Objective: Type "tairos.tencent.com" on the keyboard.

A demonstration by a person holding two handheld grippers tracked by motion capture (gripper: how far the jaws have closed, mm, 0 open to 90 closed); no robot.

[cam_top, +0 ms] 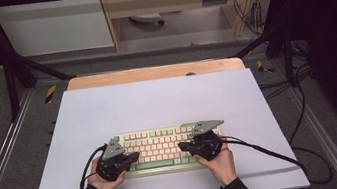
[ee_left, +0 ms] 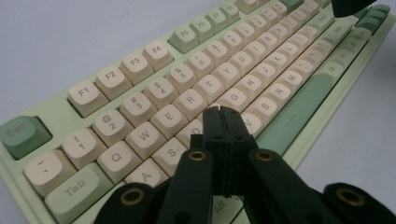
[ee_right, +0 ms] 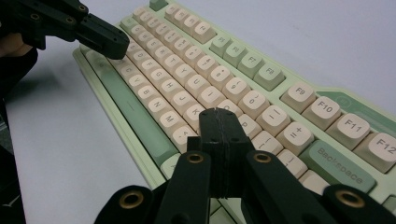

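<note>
Keyboard [cam_top: 159,149] near the front edge of the white-covered counter [cam_top: 157,101], lying flat and square to the person. Pale green case, cream letter and number keys, darker green Esc, Tab, Backspace and space bar. Left gripper [cam_top: 134,156] over the left-hand keys, fingers [ee_left: 214,126] clenched together with nothing between them, tips poised around the D and F keys. Right gripper [cam_top: 182,145] over the right-hand keys, fingers [ee_right: 211,126] likewise pressed shut and holding nothing.

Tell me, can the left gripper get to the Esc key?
Probably yes. The left gripper, jaws shut, hovers over the keyboard's letter keys, and the Esc key sits at the near corner with nothing between them.
</note>
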